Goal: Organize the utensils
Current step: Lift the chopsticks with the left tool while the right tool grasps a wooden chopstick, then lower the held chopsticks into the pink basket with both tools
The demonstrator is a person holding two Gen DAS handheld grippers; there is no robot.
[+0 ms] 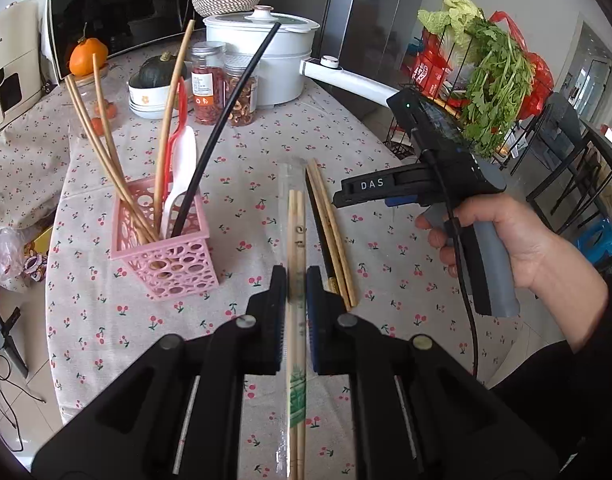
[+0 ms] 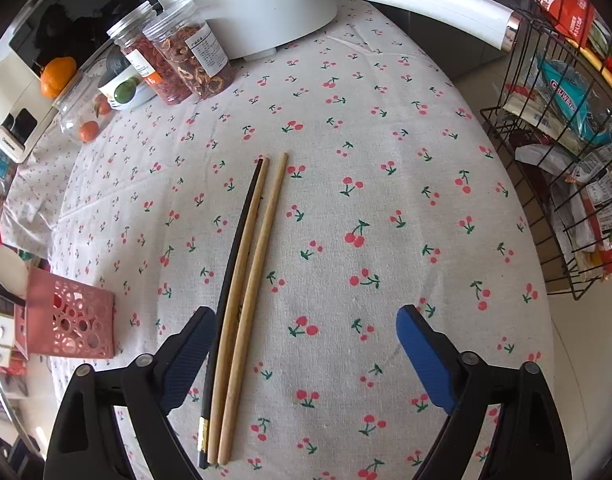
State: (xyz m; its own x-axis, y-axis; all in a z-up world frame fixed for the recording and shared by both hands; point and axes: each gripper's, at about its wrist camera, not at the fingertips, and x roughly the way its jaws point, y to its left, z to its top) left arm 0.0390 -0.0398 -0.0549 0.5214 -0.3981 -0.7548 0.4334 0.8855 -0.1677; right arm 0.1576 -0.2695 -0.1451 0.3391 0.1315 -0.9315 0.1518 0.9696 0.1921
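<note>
Chopsticks in a clear plastic sleeve (image 1: pixel 296 240) were clamped between the nearly closed jaws of the left gripper (image 1: pixel 296 280), the wrapped pair running straight out ahead of the fingers and lifted off the cherry-print tablecloth (image 1: pixel 246 160). To the left of it stood the pink perforated basket (image 1: pixel 166 256), already holding several long wooden chopsticks, a black chopstick and a white spoon with a red handle, all leaning upright. Just right of the wrapped pair, three loose chopsticks (image 2: pixel 242 300) lay side by side on the cloth, one black and two plain wood, touching along most of their length. The right gripper (image 2: pixel 306 352) pointed steeply down over them with its jaws spread wide, the left pad just beside the black chopstick and the right pad well apart from the wood ones; neither pad pressed on anything. In the left wrist view a hand (image 1: pixel 506 236) gripped that tool's grey handle. Behind stood a white pot (image 1: pixel 266 52) and two jars (image 2: pixel 174 56).
</note>
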